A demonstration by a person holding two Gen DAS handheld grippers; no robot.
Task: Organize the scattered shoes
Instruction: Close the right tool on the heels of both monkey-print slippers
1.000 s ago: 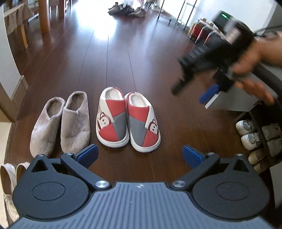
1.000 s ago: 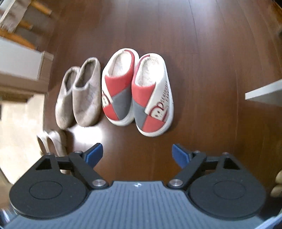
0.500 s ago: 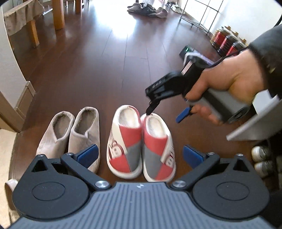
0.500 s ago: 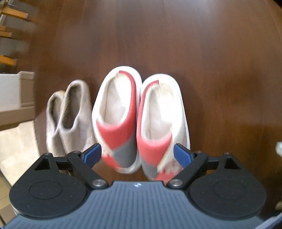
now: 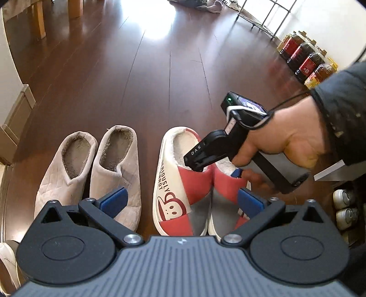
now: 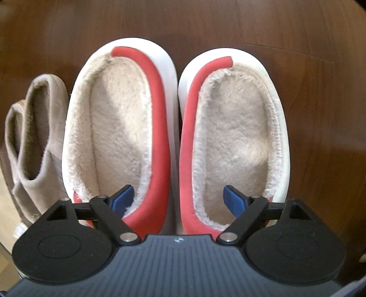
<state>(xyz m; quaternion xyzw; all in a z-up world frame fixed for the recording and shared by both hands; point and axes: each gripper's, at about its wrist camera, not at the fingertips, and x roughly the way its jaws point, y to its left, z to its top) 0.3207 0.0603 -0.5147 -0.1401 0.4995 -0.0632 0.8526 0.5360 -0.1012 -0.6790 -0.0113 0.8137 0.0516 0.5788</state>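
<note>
Right gripper [image 6: 178, 200] pointed steeply down over the red-and-white slippers [image 6: 173, 137], jaws closing. One blue finger [image 6: 123, 198] dipped into the fleece opening of the left-hand slipper, the other into that of the right-hand one, with the two red inner walls of the pair between them. Cannot tell whether the pads press on those walls yet. Seen from the left wrist view, gripped in a bare hand [image 5: 288, 134] with a dark sleeve [image 5: 343, 109] at the wrist.

Left gripper [image 5: 181, 198] wide open, nothing between its blue pads, hovering above the toe ends of the same pair.

Slippers side by side on the dark wooden floor [image 5: 137, 80], touching along their inner sides, a monkey face printed on the toe of one. Just beside them, a pair of beige cloth slippers [image 5: 91, 169], also side by side. White sneakers [image 5: 343, 205] at the right edge on a low shelf. Further off, a row of oil bottles [image 5: 306, 61] along the wall, and more shoes [image 5: 205, 5] scattered at the far end of the room.
</note>
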